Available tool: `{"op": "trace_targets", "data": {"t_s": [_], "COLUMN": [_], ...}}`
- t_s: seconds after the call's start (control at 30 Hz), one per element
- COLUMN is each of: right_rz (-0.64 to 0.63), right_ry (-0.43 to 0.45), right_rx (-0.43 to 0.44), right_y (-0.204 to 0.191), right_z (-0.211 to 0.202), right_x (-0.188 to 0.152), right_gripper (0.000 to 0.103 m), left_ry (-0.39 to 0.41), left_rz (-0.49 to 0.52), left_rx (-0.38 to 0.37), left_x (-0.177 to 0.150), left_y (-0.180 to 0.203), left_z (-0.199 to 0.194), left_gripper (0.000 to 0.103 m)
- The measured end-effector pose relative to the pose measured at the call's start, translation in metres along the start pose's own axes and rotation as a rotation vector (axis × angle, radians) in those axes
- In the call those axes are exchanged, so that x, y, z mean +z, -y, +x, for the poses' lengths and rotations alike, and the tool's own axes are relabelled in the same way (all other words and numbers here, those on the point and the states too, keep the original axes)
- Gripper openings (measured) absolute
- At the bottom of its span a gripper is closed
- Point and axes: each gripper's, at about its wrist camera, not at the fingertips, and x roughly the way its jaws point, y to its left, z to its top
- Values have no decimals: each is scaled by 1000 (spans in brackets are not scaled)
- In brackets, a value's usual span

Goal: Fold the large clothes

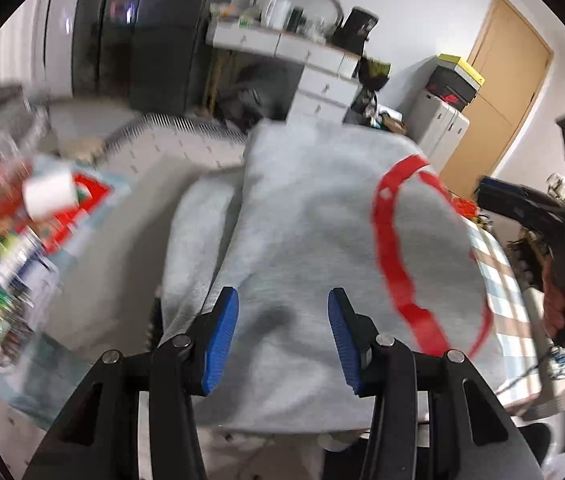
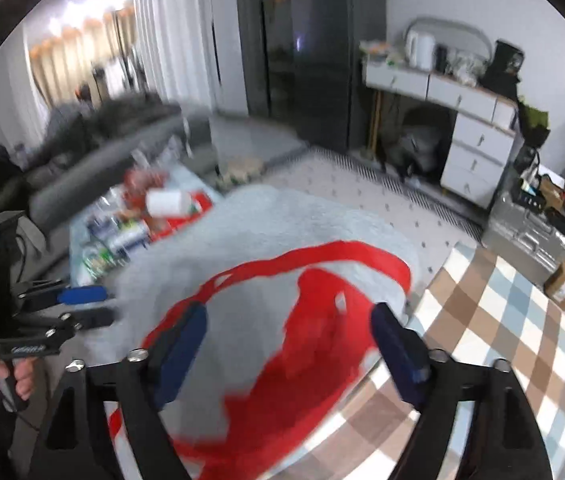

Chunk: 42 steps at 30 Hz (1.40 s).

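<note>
Here, grey sweatshirt (image 1: 306,216) on checked cloth (image 2: 494,320), white dresser (image 2: 478,152) beyond

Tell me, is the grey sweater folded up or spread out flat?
Partly folded: the grey sweater lies doubled, with one layer edge over a lower grey layer on the left.

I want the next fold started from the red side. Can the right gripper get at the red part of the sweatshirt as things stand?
Probably yes. The right gripper is open, with the sweatshirt's red part right between and ahead of its fingers; nothing lies on it there. The left gripper is off to the side.
</note>
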Motion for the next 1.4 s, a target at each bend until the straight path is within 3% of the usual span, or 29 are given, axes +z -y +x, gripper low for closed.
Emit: {"op": "trace_targets", "data": {"t_s": [0.13, 0.2, 0.27, 0.33, 0.43, 0.53, 0.63, 0.73, 0.87, 1.4], "right_rz": [111, 142, 153, 158, 96, 115, 169, 195, 187, 146], "right_ry": [128, 187, 239, 301, 366, 361, 393, 447, 510, 521], "right_rx": [108, 120, 117, 103, 43, -45, -44, -33, -42, -60], "right_y": [3, 2, -3, -9, -23, -29, -28, -28, -34, -57], "right_z": [-56, -78, -97, -114, -134, -141, -151, -160, -169, -174], "right_x": [-48, -71, -95, -119, -145, -163, -180, -193, -201, -214], "right_gripper": [94, 101, 103, 103, 103, 103, 103, 103, 103, 103], "left_ry": [115, 162, 221, 272, 348, 409, 414, 407, 459, 451], "left_rz": [35, 37, 37, 42, 41, 17, -15, -61, -40, 11], "left_rx": [32, 40, 68, 108, 210, 315, 356, 331, 332, 347], "left_x": [-12, -19, -31, -45, -56, -69, -77, -82, -90, -108], "left_y": [37, 51, 71, 87, 101, 109, 108, 102, 106, 121], "left_z": [-38, -52, -69, -80, -87, -93, -95, -100, -112, -103], "left_gripper": [70, 71, 74, 88, 98, 99, 99, 99, 99, 99]}}
